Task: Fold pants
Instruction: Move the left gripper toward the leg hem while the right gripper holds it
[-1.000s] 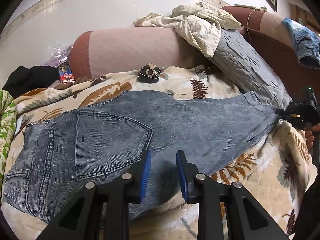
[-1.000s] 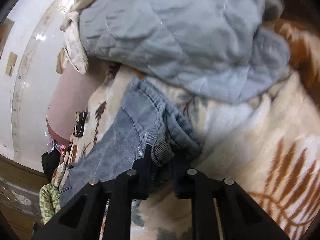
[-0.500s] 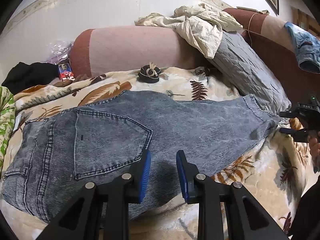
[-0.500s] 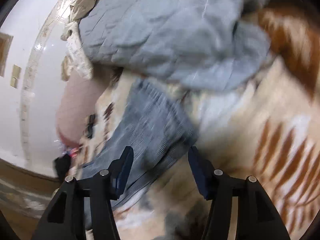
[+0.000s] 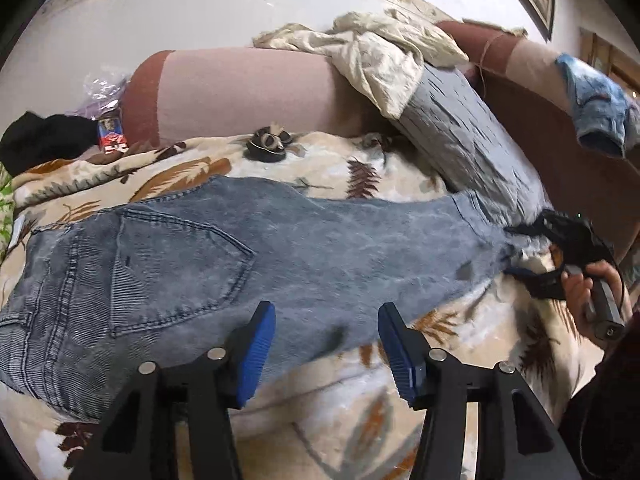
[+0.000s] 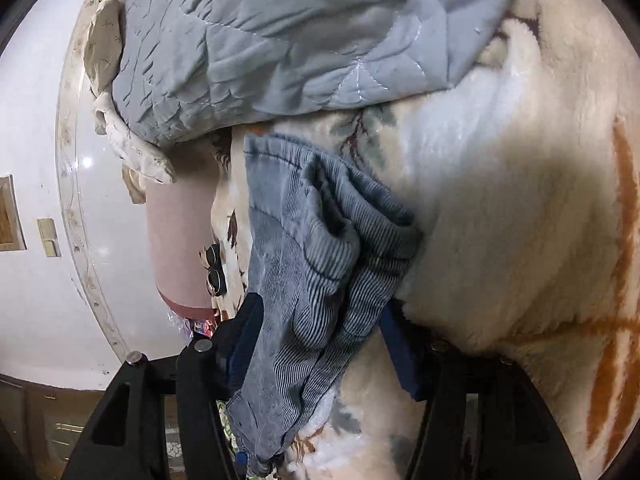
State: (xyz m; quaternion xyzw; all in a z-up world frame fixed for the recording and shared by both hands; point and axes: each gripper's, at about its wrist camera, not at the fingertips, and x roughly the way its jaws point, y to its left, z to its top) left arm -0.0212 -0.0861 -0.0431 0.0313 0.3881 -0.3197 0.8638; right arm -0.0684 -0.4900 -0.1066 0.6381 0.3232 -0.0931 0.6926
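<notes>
On the bed, in the left wrist view, the pants (image 5: 224, 256) lie spread flat across the leaf-print blanket (image 5: 460, 344), back pocket up, waistband at the left and leg hems stretched toward the right. The left gripper (image 5: 326, 340) hovers over the near edge of the seat with nothing between its blue pads; a second ago its jaws stood close together, and now they are spread wide, which suggests a grasp on that near edge is being prepared. At the far right the right gripper (image 5: 524, 252) sits at the hem end, held by the person's hand (image 5: 580, 284)

Behind the pants runs a pink bolster (image 5: 248, 92), with a cream cloth (image 5: 380, 52) heaped over a grey quilted pillow (image 5: 460, 132), a small dark ornament (image 5: 268, 146) on the blanket, and a blue garment (image 5: 596, 108) draped over the brown headboard.

In the right wrist view, the right gripper (image 6: 320, 344) has its jaws open around the bunched hem of the pants (image 6: 316, 264); half a second ago the cloth lay ahead of the fingers, and now it sits between them (not yet pinched, as far as can be seen). Closing here would let the legs be carried over toward the waistband. The pillow (image 6: 288, 40) overhangs the hem, and a white wall fills the left
</notes>
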